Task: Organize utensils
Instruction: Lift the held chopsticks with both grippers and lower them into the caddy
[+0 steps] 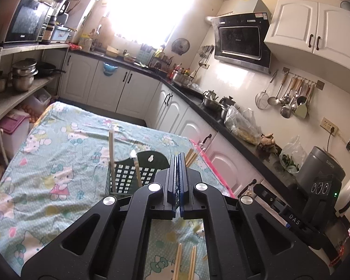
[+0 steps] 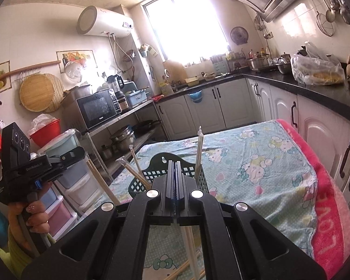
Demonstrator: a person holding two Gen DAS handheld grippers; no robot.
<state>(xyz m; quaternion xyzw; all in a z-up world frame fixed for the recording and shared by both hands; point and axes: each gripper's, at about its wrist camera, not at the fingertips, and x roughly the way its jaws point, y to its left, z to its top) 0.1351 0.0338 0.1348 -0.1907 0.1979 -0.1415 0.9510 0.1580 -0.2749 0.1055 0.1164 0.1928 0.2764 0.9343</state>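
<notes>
Hovering above the surface (image 1: 46, 163) with its cartoon-print cloth, I keep both tools clenched on nothing: my left tool (image 1: 177, 157) and my right tool (image 2: 174, 164) each show their jaws pressed flat together. Just beyond their tips stands the dark green lattice basket (image 1: 128, 175), upright on the cloth, with several chopsticks (image 1: 112, 161) leaning inside it, their ends poking above the rim. More chopsticks lie loose on the cloth (image 1: 185, 263) below my left tool, near me. From the right view, my left hand (image 2: 32, 214) grips its handle at the surface's edge.
</notes>
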